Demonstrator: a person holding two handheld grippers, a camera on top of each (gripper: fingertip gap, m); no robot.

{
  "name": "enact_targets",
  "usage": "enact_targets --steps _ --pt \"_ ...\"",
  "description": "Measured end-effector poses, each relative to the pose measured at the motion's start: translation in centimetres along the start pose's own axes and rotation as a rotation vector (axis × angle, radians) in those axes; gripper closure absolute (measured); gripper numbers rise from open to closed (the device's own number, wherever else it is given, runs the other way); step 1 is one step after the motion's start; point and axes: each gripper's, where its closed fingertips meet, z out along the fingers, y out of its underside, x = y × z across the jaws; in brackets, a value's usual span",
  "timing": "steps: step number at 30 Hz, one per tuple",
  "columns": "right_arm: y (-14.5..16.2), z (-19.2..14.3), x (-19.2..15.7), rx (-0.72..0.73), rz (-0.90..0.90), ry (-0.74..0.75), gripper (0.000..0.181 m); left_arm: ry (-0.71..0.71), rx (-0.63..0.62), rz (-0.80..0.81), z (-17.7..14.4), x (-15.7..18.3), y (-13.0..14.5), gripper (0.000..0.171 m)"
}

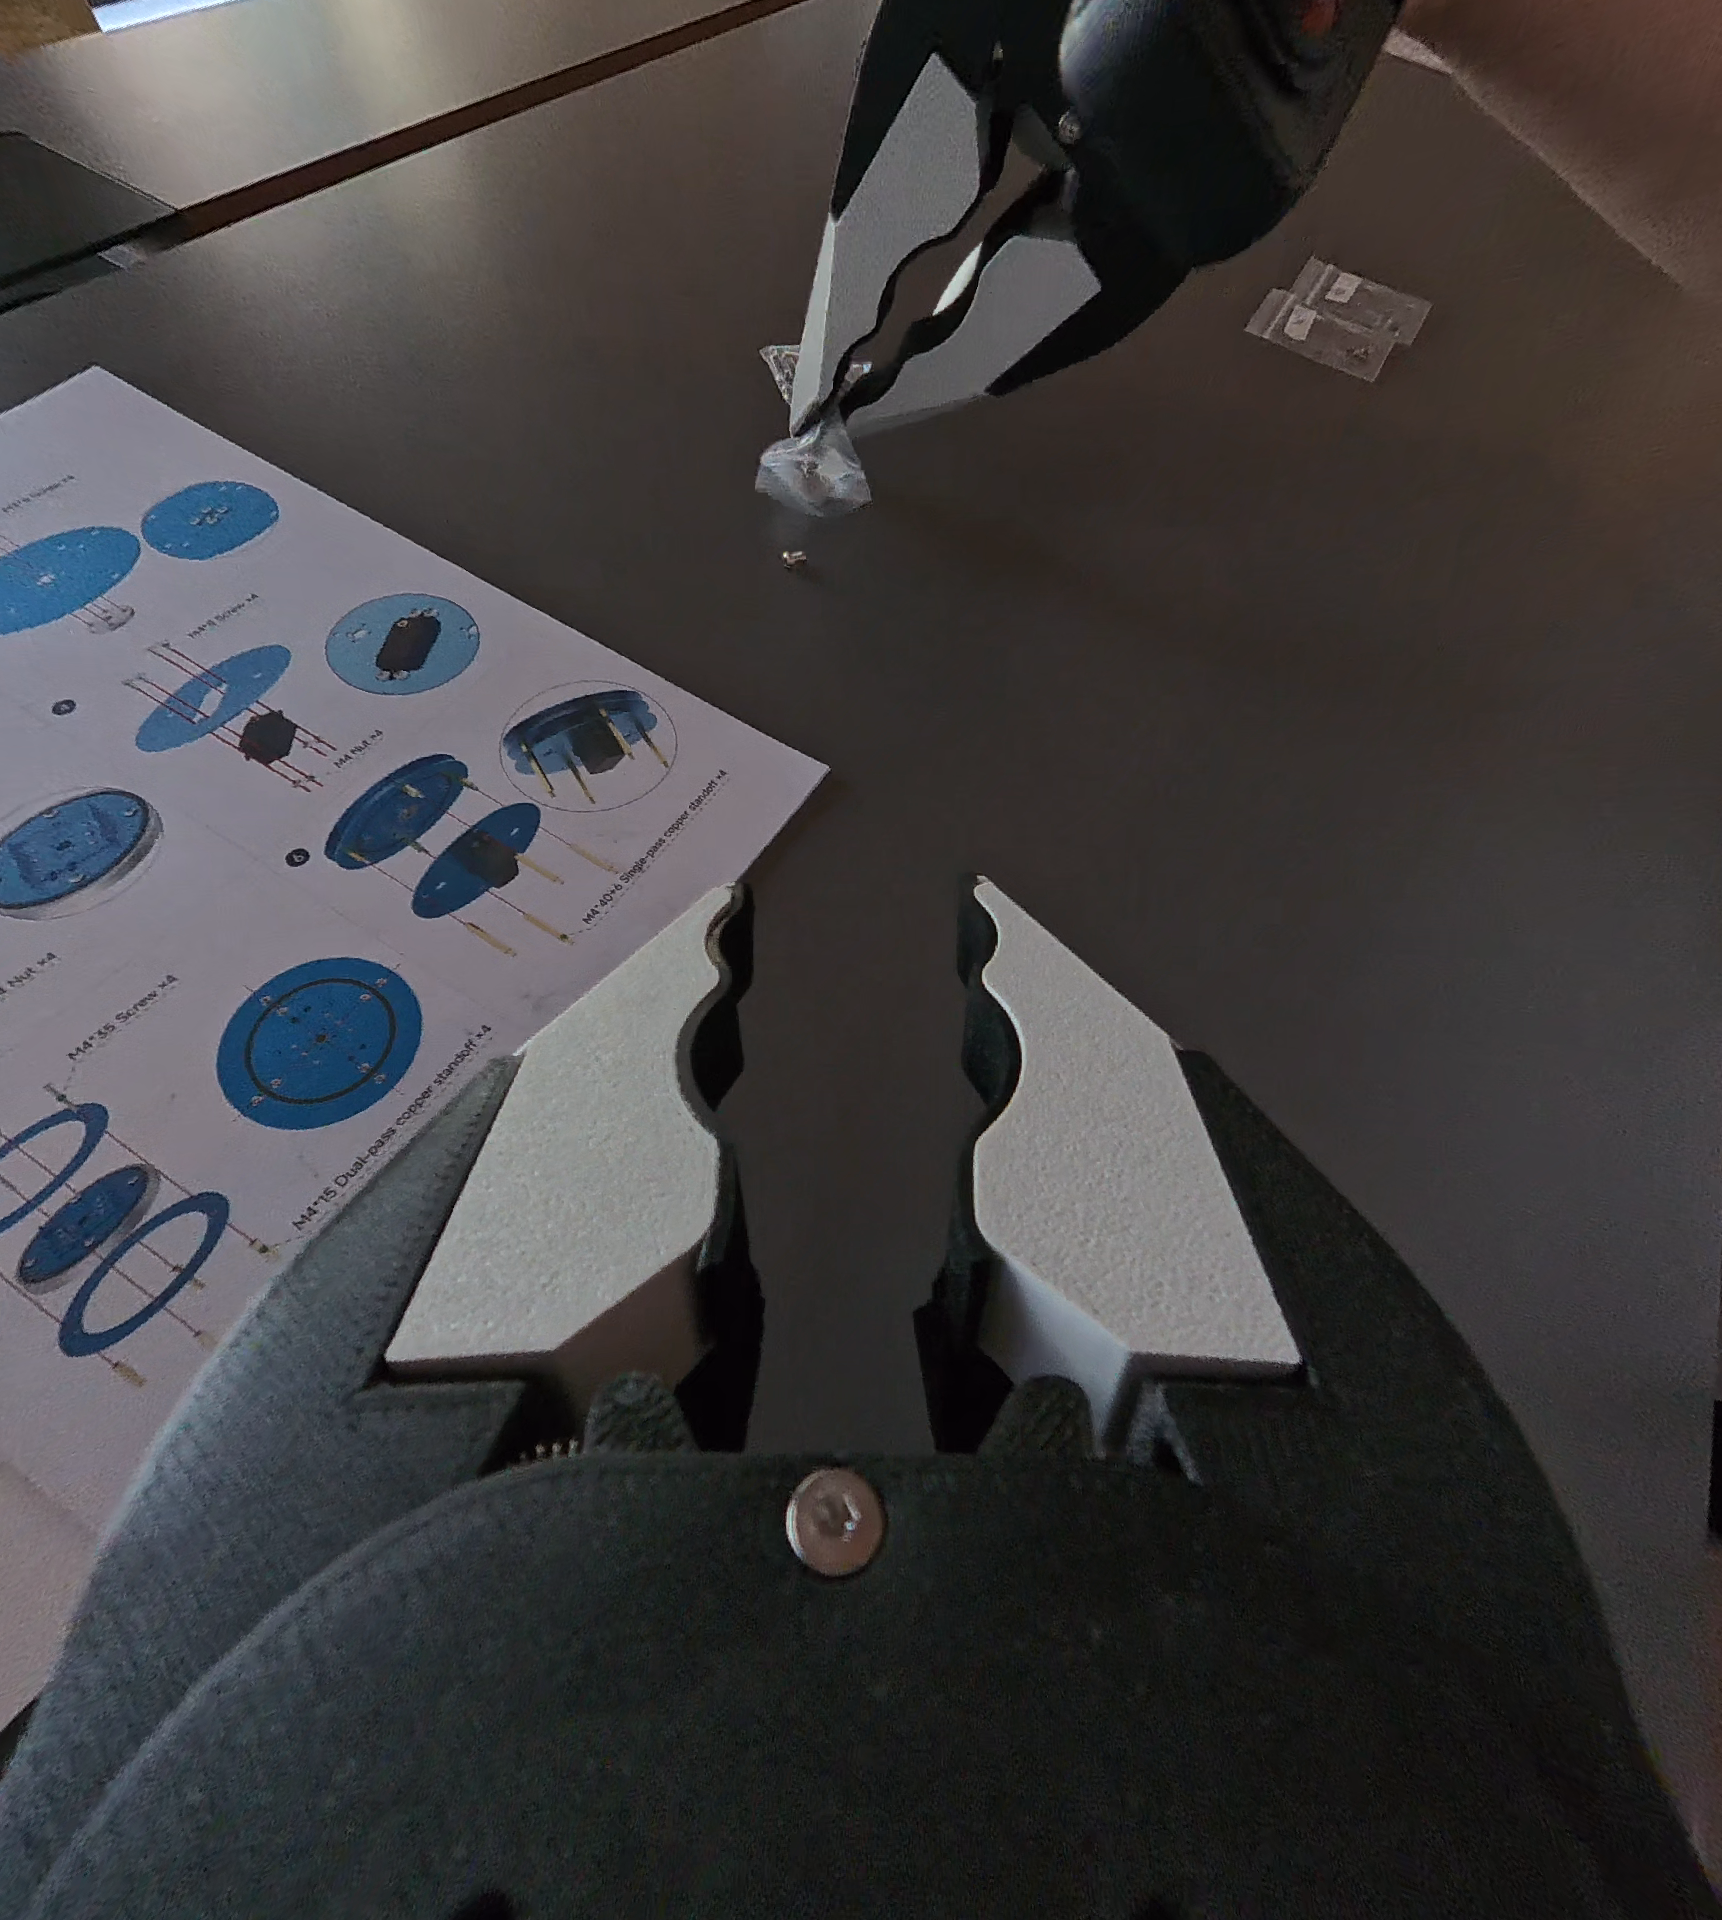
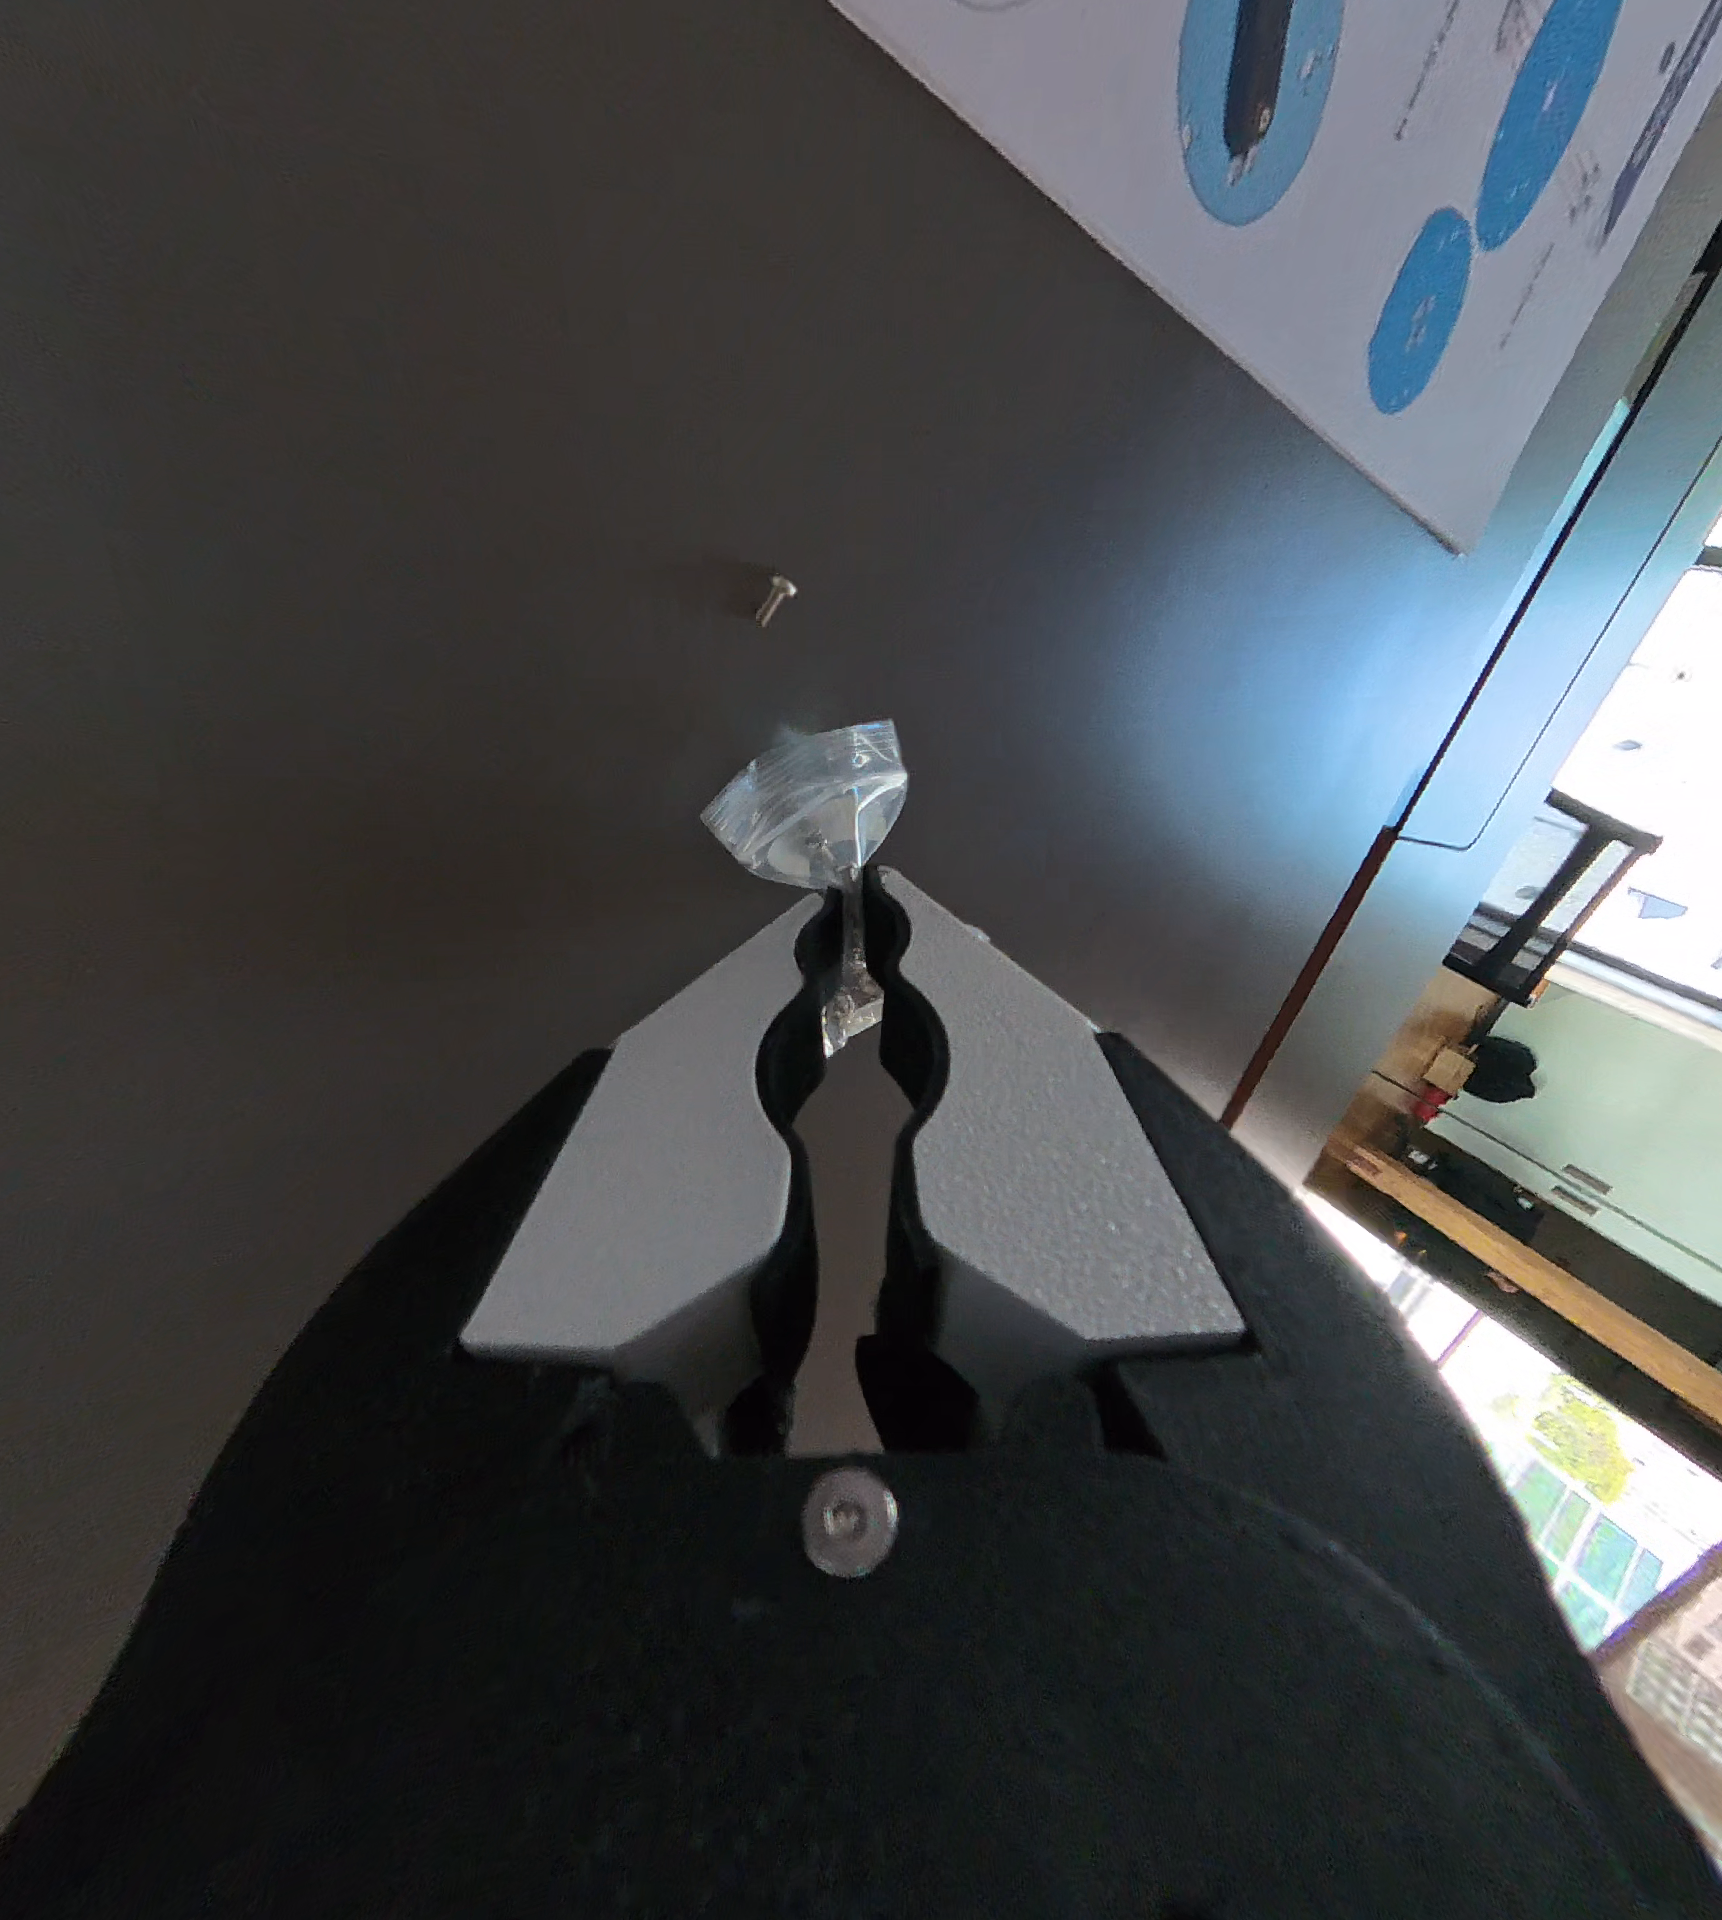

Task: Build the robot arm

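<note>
Dark counter (image 1: 1252, 779) carries a printed sheet (image 1: 265, 831) at nine o'clock. Left tool (image 1: 852, 904) hangs spread, holding nothing. Right tool (image 2: 852, 883) pinches a clear bag (image 2: 815, 790), probably of screws; a loose screw (image 2: 772, 601) lies just beyond at twelve o'clock.

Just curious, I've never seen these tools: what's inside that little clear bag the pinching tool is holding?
The small clear plastic bag, pinched in the right gripper, shows one small metal screw inside. Crumpled, glaring plastic hides any others. A similar loose screw lies on the table.
</note>
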Motion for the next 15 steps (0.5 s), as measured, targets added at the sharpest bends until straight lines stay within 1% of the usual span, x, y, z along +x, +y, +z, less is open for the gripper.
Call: enact_targets --steps 1,4,6,9,13,15 --pt "0.24 0.11 -0.11 -0.014 0.014 -0.011 0.179 0.0 -0.001 0.0 0.03 -0.01 0.04 0.134" --pt "-0.48 -0.11 -0.16 0.007 -0.039 0.015 0.179 -0.002 -0.005 0.0 0.07 -0.04 0.13 0.134" --pt "0.14 0.17 -0.04 -0.01 0.011 -0.006 0.179 -0.002 -0.003 -0.001 0.06 -0.06 0.09 0.134" --pt "-0.53 -0.13 -0.18 0.01 -0.024 0.008 0.179 -0.007 -0.002 -0.001 0.01 -0.16 0.09 0.134" --pt "0.17 0.06 0.01 -0.01 -0.011 0.011 0.179 -0.006 -0.002 -0.001 0.0 -0.12 0.06 0.134" --pt "-0.28 -0.24 -0.34 -0.006 -0.022 0.005 0.179 -0.005 -0.001 0.001 0.01 -0.04 0.03 0.134"
